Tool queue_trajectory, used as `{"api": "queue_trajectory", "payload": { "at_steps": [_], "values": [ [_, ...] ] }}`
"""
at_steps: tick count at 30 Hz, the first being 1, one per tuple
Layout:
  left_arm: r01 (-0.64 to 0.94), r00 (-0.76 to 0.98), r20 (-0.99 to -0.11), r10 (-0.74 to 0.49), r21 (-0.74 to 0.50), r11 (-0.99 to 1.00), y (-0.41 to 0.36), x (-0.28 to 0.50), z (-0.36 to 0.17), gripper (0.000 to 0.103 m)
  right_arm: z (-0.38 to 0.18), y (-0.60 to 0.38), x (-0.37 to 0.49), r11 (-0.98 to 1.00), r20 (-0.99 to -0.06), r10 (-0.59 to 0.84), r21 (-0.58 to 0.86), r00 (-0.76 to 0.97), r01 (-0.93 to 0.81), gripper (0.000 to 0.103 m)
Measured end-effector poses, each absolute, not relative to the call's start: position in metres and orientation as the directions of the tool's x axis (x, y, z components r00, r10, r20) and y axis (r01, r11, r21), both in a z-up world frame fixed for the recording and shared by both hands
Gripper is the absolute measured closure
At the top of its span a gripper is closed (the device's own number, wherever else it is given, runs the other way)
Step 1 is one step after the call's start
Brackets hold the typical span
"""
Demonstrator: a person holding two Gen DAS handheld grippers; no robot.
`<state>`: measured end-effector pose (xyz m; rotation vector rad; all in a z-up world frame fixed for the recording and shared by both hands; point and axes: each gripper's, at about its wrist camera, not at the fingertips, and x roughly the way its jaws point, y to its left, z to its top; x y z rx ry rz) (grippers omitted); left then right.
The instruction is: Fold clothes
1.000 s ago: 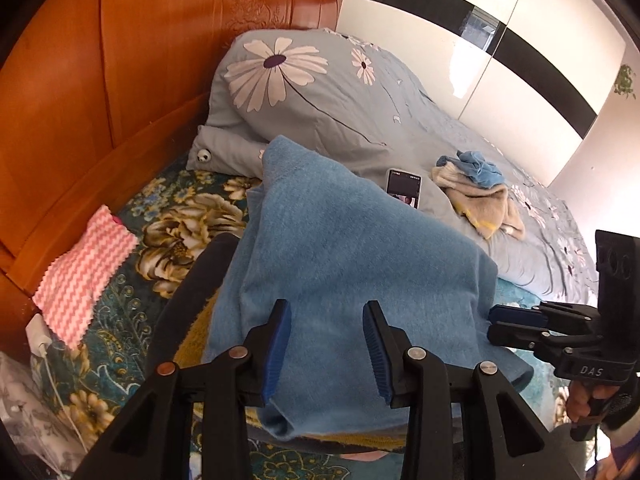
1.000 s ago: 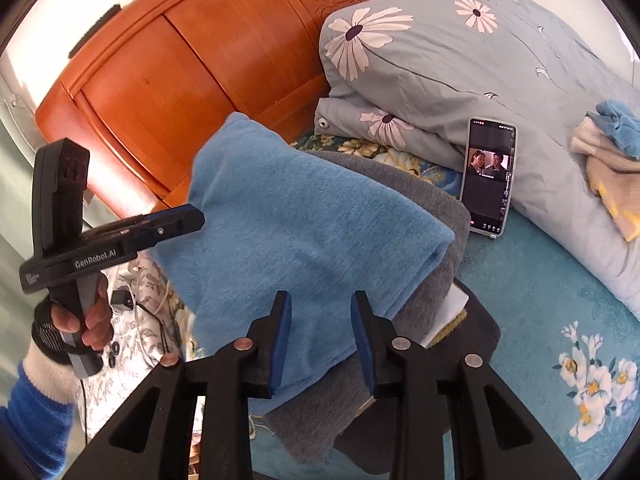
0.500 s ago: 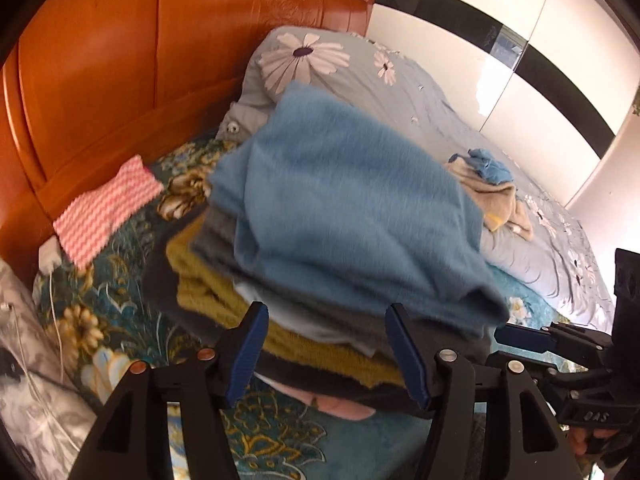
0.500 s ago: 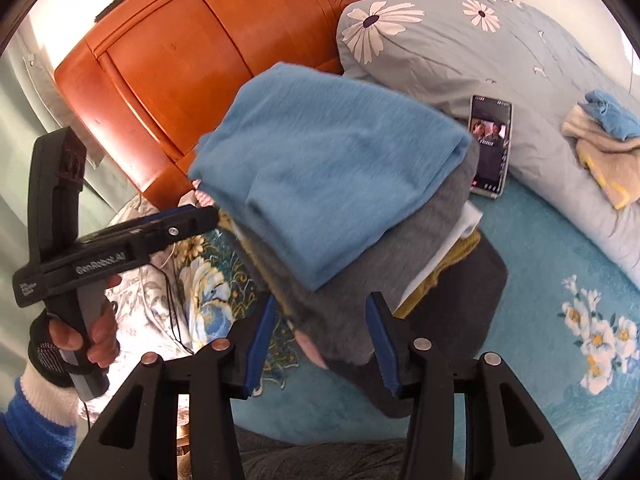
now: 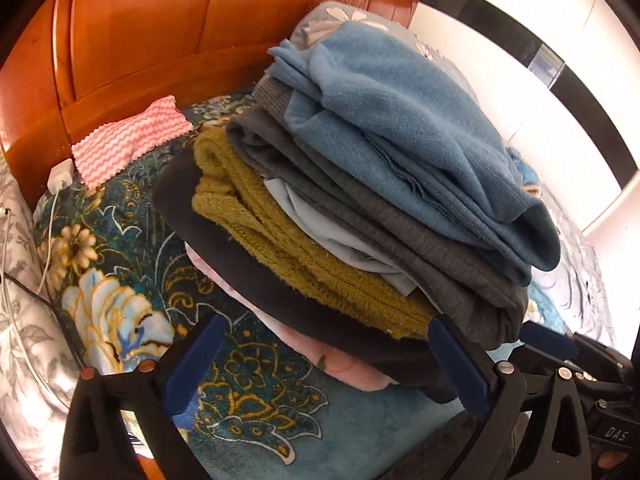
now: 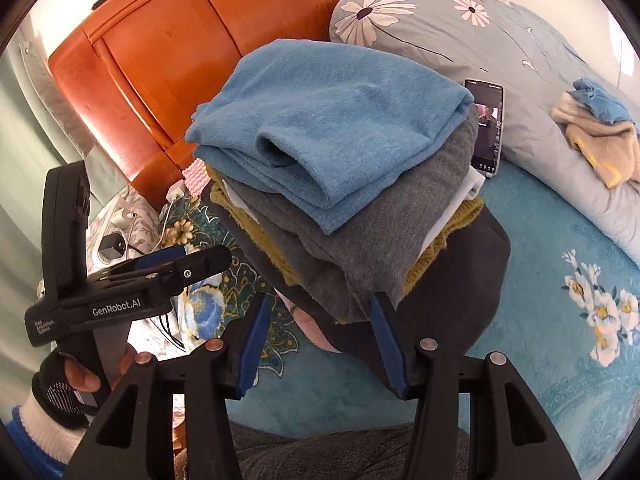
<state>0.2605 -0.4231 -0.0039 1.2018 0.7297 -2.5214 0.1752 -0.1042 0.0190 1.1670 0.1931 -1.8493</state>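
Note:
A stack of folded clothes (image 5: 360,208) sits on the teal floral bedspread (image 5: 256,384). A blue fleece garment (image 5: 408,120) lies on top, over grey, pale blue, mustard knit (image 5: 280,240), black and pink layers. My left gripper (image 5: 324,364) is open wide, low in front of the stack's bottom edge, holding nothing. In the right wrist view the same stack (image 6: 360,208) carries the blue fleece (image 6: 332,120). My right gripper (image 6: 320,344) is open just before the stack's near corner, with nothing in it. The left gripper (image 6: 176,260) shows at the left, held by a gloved hand (image 6: 76,372).
An orange wooden headboard (image 6: 160,60) stands behind the stack. A phone (image 6: 486,128) leans on the grey daisy duvet (image 6: 440,28). A loose pile of beige and blue clothes (image 6: 596,132) lies on it. A pink zigzag cloth (image 5: 128,144) and charger cables (image 5: 60,176) lie at the left.
Both grippers have pulled back and down from the blue fleece, and their jaws have opened wider. The stack now shows from the side, with all its layers.

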Motion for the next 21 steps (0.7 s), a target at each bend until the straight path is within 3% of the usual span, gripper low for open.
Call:
{"api": "queue_trajectory", "payload": {
  "at_steps": [4, 7, 16, 19, 21],
  "values": [
    [0.433, -0.631, -0.775, -0.020, -0.330, -0.839, -0.422, 0.261, -0.007, 0.000, 0.014, -0.103, 0.179, -0.580, -0.788, -0.600, 0.312, -0.136, 0.753, 0.050],
    [0.436, -0.630, -0.776, -0.031, -0.320, -0.841, -0.419, 0.264, -0.007, 0.000, 0.009, -0.102, 0.181, -0.588, -0.794, -0.593, 0.315, -0.133, 0.745, 0.037],
    [0.446, -0.668, -0.740, -0.076, -0.317, -0.837, -0.415, 0.274, 0.004, 0.000, -0.002, -0.098, 0.188, -0.609, -0.804, -0.579, 0.315, -0.136, 0.728, 0.035],
    [0.459, -0.660, -0.745, -0.102, -0.291, -0.840, -0.413, 0.274, 0.006, 0.000, -0.005, -0.097, 0.190, -0.614, -0.808, -0.573, 0.311, -0.138, 0.726, 0.025],
    [0.465, -0.652, -0.749, -0.120, -0.269, -0.843, -0.410, 0.274, 0.007, 0.000, -0.006, -0.096, 0.192, -0.617, -0.809, -0.570, 0.307, -0.144, 0.724, 0.023]
  ]
}}
